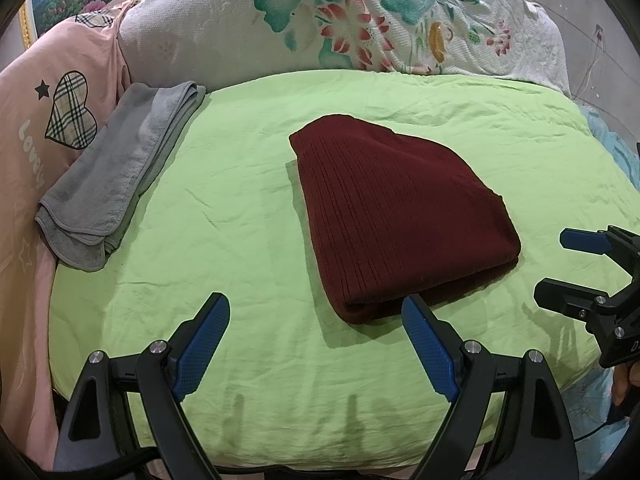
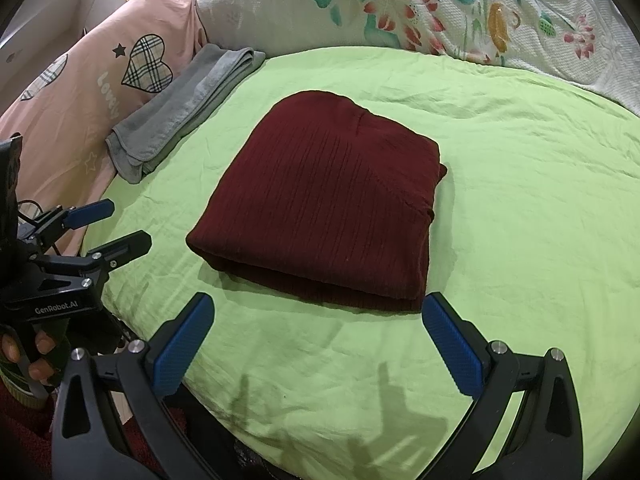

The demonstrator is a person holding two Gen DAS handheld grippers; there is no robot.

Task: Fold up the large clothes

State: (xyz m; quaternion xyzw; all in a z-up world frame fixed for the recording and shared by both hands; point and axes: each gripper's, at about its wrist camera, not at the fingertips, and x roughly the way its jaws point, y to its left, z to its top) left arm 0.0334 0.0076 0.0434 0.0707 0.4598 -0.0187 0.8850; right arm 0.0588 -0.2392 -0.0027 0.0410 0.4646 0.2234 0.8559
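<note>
A dark red ribbed knit garment [image 1: 400, 216] lies folded into a thick rectangle on the light green sheet [image 1: 240, 208]; it also shows in the right wrist view [image 2: 324, 208]. My left gripper [image 1: 316, 312] is open and empty, hovering over the sheet just in front of the garment's near edge. My right gripper [image 2: 316, 312] is open and empty, also just short of the garment's near folded edge. Each gripper shows in the other's view: the right one [image 1: 560, 264] at the far right, the left one [image 2: 120, 224] at the far left.
A folded grey towel [image 1: 116, 176] lies at the sheet's left edge, also in the right wrist view [image 2: 184, 112]. A pink quilt with plaid hearts [image 1: 72, 108] lies left of it. A white floral pillow [image 1: 360, 20] lies behind the sheet.
</note>
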